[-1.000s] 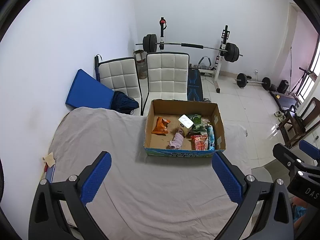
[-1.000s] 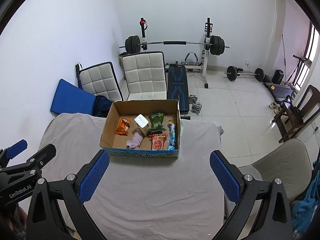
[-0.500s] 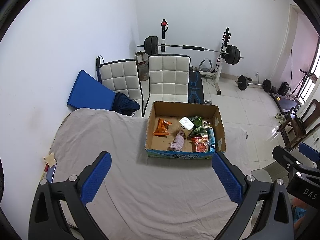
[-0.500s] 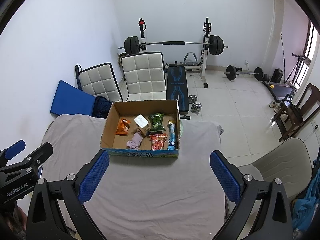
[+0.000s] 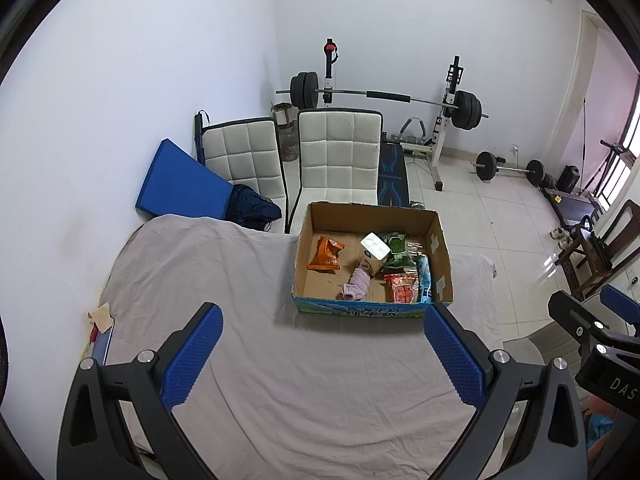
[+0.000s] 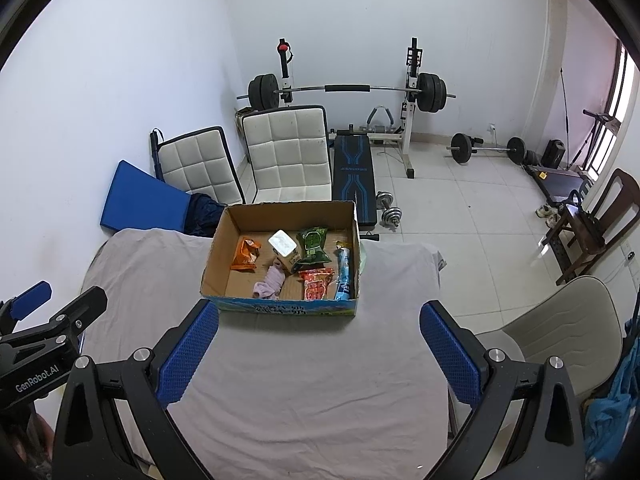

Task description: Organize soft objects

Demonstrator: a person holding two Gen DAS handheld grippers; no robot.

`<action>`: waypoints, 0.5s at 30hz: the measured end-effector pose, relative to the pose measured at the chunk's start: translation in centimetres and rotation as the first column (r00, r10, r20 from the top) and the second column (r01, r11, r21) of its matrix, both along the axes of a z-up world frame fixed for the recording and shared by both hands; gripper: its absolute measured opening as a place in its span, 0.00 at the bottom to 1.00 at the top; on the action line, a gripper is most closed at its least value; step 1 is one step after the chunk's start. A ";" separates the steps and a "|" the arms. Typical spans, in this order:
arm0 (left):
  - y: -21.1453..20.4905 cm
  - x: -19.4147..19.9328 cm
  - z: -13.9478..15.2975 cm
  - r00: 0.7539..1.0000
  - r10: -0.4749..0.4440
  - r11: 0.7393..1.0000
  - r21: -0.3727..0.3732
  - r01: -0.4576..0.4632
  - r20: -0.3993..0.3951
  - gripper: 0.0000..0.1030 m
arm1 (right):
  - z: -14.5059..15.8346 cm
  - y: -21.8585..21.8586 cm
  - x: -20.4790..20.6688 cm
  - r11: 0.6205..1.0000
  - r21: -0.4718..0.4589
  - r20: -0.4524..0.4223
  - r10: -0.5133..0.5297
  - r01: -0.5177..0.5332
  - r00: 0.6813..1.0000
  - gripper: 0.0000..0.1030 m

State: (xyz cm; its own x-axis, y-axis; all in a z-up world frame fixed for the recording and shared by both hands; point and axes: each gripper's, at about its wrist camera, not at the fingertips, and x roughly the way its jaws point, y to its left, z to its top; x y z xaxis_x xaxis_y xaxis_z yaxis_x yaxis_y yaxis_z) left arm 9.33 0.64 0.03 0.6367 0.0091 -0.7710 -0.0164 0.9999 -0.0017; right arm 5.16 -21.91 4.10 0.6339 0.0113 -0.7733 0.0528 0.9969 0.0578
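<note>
The sock (image 6: 270,283), a pale pink bundle, is seen lying in the cardboard box (image 6: 224,236) near its front wall, among snack packets and just beside a small carton (image 6: 285,249). It is judged light, limp and easily pinched; the bunched middle is best taken, since a hold at one end would let it dangle. Both the left claw (image 5: 322,354) and the right claw (image 6: 318,354) are spread wide and empty above the cloth-covered surface (image 6: 312,380). Bare cloth is offered in front of and left of the box; the box walls and the surface's right edge are to be minded.
</note>
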 end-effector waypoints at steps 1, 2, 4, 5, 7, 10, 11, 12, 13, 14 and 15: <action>0.0 0.0 0.1 1.000 0.000 1.000 0.000 0.000 0.001 1.00 | 0.0 0.1 0.0 1.000 0.000 0.000 0.002 -0.002 1.000 0.99; 0.0 0.0 0.1 1.000 -0.001 1.000 0.001 0.001 0.001 1.00 | 0.0 0.1 0.0 1.000 0.001 -0.001 0.000 0.000 1.000 0.99; 0.0 0.1 0.0 1.000 -0.001 1.000 0.001 0.001 -0.002 1.00 | 0.0 0.1 -0.1 1.000 0.000 -0.002 0.001 -0.001 1.000 0.99; 0.0 0.0 0.0 1.000 -0.001 1.000 0.000 0.001 -0.003 1.00 | 0.0 0.1 -0.1 1.000 0.001 -0.002 0.001 -0.001 1.000 0.99; 0.0 0.0 0.0 1.000 -0.002 1.000 0.003 0.002 -0.002 1.00 | 0.0 0.1 -0.2 1.000 0.001 -0.002 0.000 0.000 1.000 0.99; 0.1 -0.1 0.2 1.000 -0.001 1.000 0.000 0.001 0.000 1.00 | 0.0 0.1 -0.2 1.000 0.002 0.000 0.002 -0.002 1.000 0.99; 0.0 -0.1 0.1 1.000 0.000 1.000 0.002 0.000 0.001 1.00 | 0.0 0.1 -0.2 1.000 0.000 -0.001 0.003 -0.003 1.000 0.99; 0.0 -0.1 0.0 1.000 0.001 1.000 0.002 -0.001 0.000 1.00 | 0.0 0.1 -0.2 1.000 0.000 -0.001 0.002 -0.002 1.000 0.99; 0.1 -0.1 0.1 1.000 0.001 1.000 0.001 -0.001 0.000 1.00 | 0.0 0.0 -0.2 1.000 -0.001 -0.001 0.001 -0.001 1.000 0.99; 0.1 -0.1 0.0 1.000 0.000 1.000 0.001 0.000 0.000 1.00 | 0.0 0.1 -0.2 1.000 0.000 -0.002 0.001 -0.001 1.000 0.99; 0.1 -0.1 0.0 1.000 0.001 1.000 0.002 -0.001 0.000 1.00 | 0.0 0.0 -0.2 1.000 -0.003 -0.002 -0.001 0.001 1.000 0.99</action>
State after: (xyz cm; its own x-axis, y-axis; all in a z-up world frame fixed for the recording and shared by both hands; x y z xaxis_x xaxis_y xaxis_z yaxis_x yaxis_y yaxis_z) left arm 9.21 0.74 0.02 0.6367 0.0113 -0.7711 -0.0170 0.9999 0.0006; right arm 5.00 -21.90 4.09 0.6323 0.0084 -0.7747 0.0542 0.9970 0.0551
